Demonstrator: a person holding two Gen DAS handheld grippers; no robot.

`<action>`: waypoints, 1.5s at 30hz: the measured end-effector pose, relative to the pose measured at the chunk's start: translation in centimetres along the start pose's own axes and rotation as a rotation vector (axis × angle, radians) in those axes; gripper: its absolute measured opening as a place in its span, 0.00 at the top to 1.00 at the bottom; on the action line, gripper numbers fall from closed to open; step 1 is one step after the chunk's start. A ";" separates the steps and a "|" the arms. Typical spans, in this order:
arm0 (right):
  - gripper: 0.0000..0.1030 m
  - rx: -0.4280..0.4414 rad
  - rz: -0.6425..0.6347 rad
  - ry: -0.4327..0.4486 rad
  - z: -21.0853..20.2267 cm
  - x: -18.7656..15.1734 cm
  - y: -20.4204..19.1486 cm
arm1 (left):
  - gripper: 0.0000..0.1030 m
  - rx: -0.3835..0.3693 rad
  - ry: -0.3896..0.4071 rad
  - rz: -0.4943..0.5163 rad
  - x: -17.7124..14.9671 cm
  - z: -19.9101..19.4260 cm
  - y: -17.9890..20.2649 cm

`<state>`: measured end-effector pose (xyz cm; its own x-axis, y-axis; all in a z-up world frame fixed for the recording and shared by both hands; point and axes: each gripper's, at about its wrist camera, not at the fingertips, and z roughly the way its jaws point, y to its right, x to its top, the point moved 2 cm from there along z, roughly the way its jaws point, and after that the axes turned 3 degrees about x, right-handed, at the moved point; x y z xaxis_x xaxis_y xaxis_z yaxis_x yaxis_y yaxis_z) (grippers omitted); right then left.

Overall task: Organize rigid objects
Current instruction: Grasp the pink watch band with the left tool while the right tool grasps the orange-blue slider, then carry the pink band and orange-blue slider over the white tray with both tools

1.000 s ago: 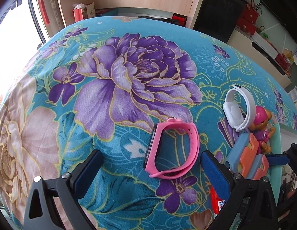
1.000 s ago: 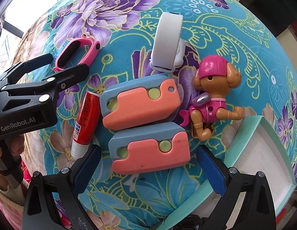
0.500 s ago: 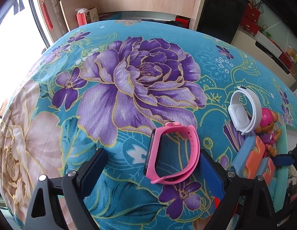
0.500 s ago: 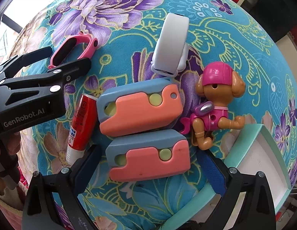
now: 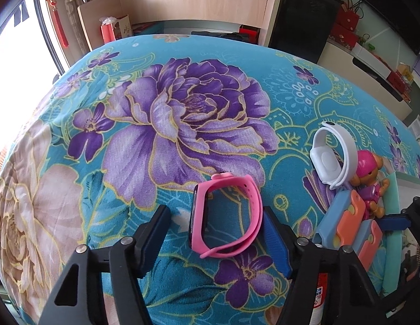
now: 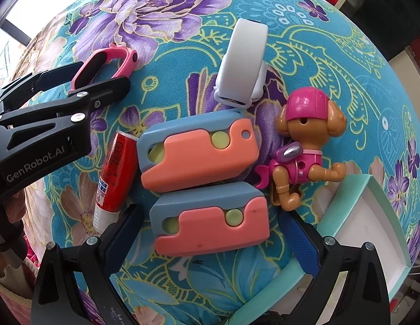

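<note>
A pink watch band point(image 5: 256, 203) stands on edge on the flowered cloth, between the fingers of my left gripper point(image 5: 215, 214). Its jaws are closing; the right pad is at the strap and the left pad is still apart from it. In the right wrist view the left gripper point(image 6: 100, 74) reaches in from the left around the pink band point(image 6: 123, 57). My right gripper point(image 6: 208, 216) points down and straddles the lower orange-and-blue block point(image 6: 210, 230), open, with small gaps on both sides. The upper orange-and-blue block point(image 6: 199, 157) lies just beyond it.
A white band point(image 6: 244, 59), a toy pup in pink point(image 6: 304, 146) and a red glue stick point(image 6: 115, 173) crowd around the blocks. A mint-rimmed white box point(image 6: 277, 289) lies at the lower right. The cloth's big purple flower point(image 5: 188, 113) lies beyond the pink band.
The left gripper's fingers have come much closer together around the pink band. The right gripper has hardly moved over the lower block.
</note>
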<state>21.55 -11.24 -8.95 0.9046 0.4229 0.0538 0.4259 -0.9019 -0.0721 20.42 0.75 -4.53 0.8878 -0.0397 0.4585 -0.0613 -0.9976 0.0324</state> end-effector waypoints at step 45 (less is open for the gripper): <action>0.29 0.022 0.123 0.109 -10.9 -6.8 3.7 | 0.49 -0.113 0.095 0.061 -0.5 -5.5 4.4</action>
<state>16.78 -18.43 1.31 0.9432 0.2964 0.1504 0.3135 -0.9435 -0.1070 17.16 -3.28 0.29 0.8340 -0.0886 0.5446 -0.1692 -0.9806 0.0994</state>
